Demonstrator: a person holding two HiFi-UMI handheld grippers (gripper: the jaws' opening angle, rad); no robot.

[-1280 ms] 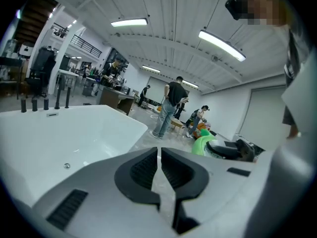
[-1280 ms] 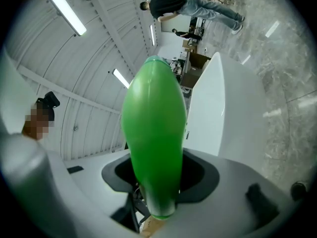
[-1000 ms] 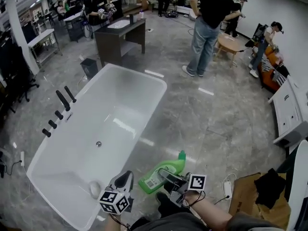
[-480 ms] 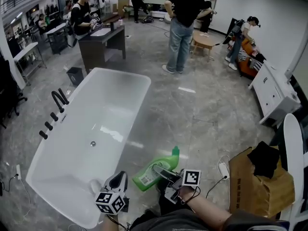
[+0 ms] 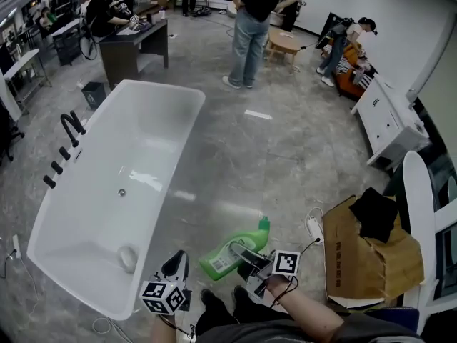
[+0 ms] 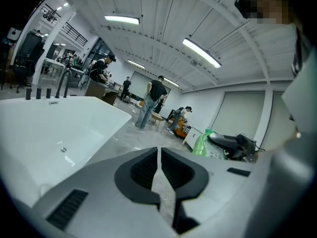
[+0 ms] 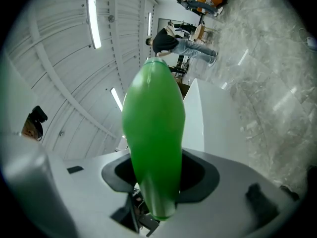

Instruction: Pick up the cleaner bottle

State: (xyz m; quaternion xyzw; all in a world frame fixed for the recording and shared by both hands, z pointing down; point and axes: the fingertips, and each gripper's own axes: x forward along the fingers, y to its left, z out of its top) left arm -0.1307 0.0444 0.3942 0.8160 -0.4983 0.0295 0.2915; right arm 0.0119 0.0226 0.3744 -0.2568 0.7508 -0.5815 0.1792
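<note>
The green cleaner bottle (image 5: 230, 251) lies tilted off the floor between the jaws of my right gripper (image 5: 244, 254), cap pointing up and right in the head view. In the right gripper view the bottle (image 7: 153, 128) fills the middle, and the right gripper (image 7: 154, 185) is shut on its body. My left gripper (image 5: 177, 262) hovers low at the near right corner of the white bathtub (image 5: 143, 141), left of the bottle. In the left gripper view the left gripper (image 6: 159, 157) stands shut on nothing, with the bottle (image 6: 202, 144) off to its right.
A cardboard box (image 5: 364, 256) with dark cloth on it sits at the right, a white power strip (image 5: 314, 227) beside it. Black taps (image 5: 70, 128) line the tub's left rim. A person (image 5: 250, 20) stands beyond the tub; a white cabinet (image 5: 389, 120) is far right.
Both grippers have travelled across the floor along the tub, the bottle still in the right one. The tub has slid left in view and the cardboard box has come in fuller.
</note>
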